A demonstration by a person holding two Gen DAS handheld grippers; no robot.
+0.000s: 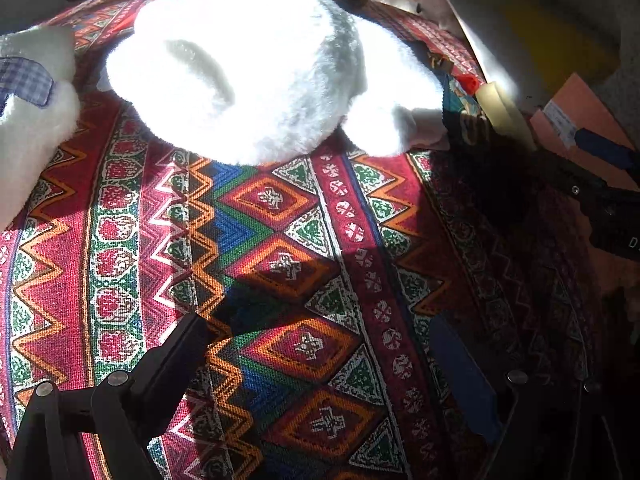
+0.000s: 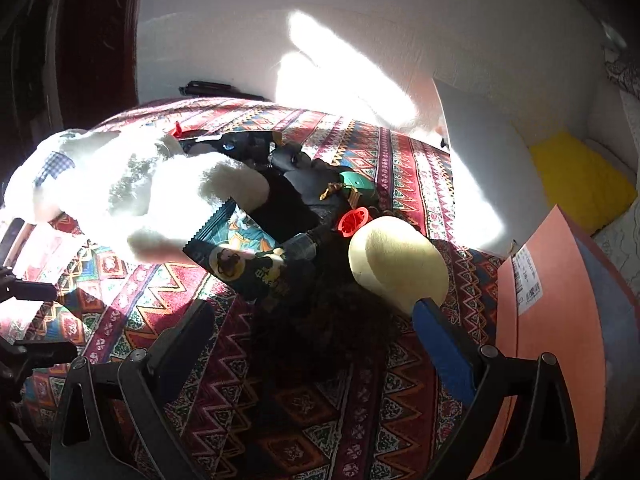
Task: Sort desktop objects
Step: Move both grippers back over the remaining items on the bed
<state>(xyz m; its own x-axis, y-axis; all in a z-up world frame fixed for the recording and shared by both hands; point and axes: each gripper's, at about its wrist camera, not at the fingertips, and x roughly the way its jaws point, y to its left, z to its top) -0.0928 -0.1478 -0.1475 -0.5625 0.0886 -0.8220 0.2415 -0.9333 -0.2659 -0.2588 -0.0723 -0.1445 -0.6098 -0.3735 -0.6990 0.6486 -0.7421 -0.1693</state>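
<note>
Patterned cloth [image 1: 280, 264], red with zigzag and diamond bands, covers the table and is lit by strong sun. White plush toy [image 1: 248, 76] lies on the cloth at the far side in the left wrist view, with a checked blue patch at its left end; in the right wrist view it sprawls at the left. Left gripper [image 1: 320, 344]: jaws spread wide, nothing between them, low over bare cloth on the near side of the plush toy. Right gripper [image 2: 316, 320]: jaws spread, nothing held, its blue-padded right finger [image 2: 444, 344] just beside a cream foam block [image 2: 396, 260]. Dark clutter sits at the middle of the table: a printed snack packet [image 2: 236, 252] partly under the plush toy's paw, a red ribbed cap [image 2: 354, 220] touching the foam block's far left edge, a teal piece [image 2: 356, 182] beyond it. Orange box [image 2: 560, 328] with a white label stands at the right edge. Yellow cushion [image 2: 580, 184] lies far right, off the table.
</note>
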